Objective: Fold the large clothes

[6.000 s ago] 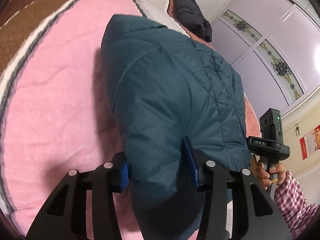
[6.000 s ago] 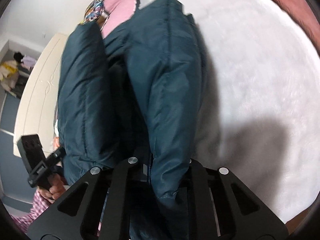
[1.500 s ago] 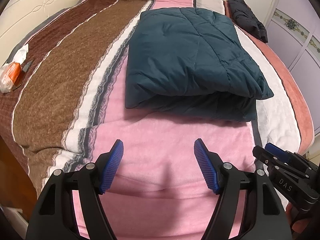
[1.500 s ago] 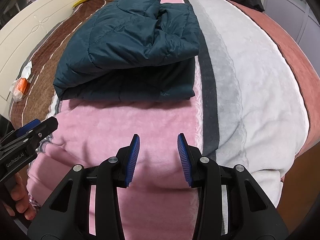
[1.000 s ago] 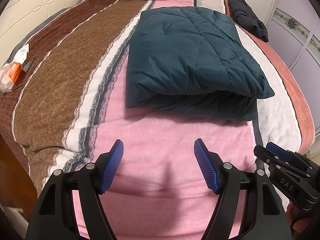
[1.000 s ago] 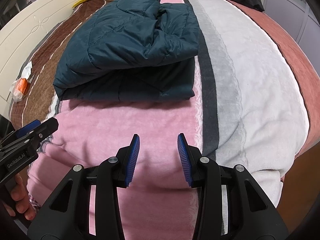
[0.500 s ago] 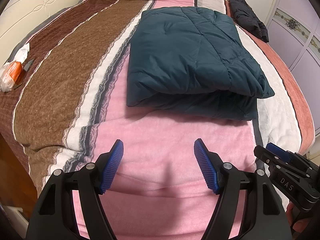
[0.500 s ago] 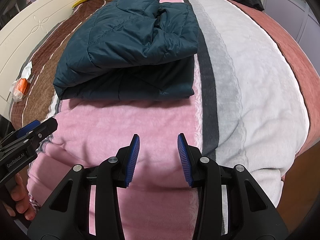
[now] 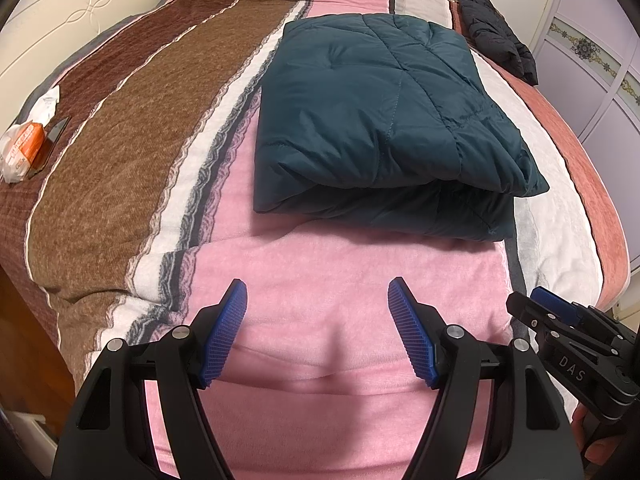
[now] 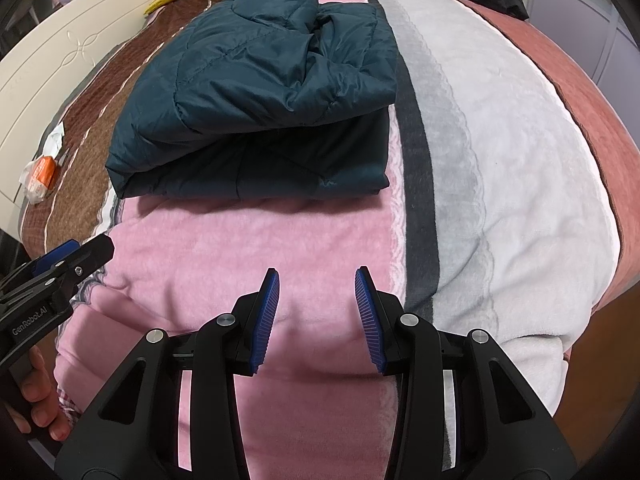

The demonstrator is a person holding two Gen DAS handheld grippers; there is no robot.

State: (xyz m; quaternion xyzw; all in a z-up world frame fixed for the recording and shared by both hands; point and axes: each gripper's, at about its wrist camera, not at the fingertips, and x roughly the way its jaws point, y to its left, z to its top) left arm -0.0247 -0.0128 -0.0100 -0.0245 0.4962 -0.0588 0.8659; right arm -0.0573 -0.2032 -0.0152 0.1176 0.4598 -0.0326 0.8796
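Two hand-held grippers hang over the near end of the bed (image 9: 328,400), both tilted down toward its striped blanket (image 9: 120,168). The left hand-held gripper (image 9: 317,292) has its blue pads (image 9: 224,332) spread wide with nothing between them, only pink blanket beneath. The right hand-held gripper (image 10: 317,280) has its pads (image 10: 266,312) parted more narrowly, also empty. Each shows in the other's view: the right one (image 9: 560,320) low at the right edge of the left camera, the left one (image 10: 60,264) at the left edge of the right camera, gripped by a hand (image 10: 36,400).

Ahead of both, well beyond the fingertips, the dark teal padded jacket (image 9: 384,120) lies folded into a thick rectangle on the pink stripe, its folded edge facing the grippers; neither touches it. From the right camera the jacket (image 10: 256,80) sits ahead and to the left, its top layer rumpled at the right corner.

Farther off, ahead and right of the left gripper, a black garment (image 9: 496,48) lies near the bed's far side. Off to the left, an orange-and-white packet (image 9: 22,148) rests near the blanket's edge.
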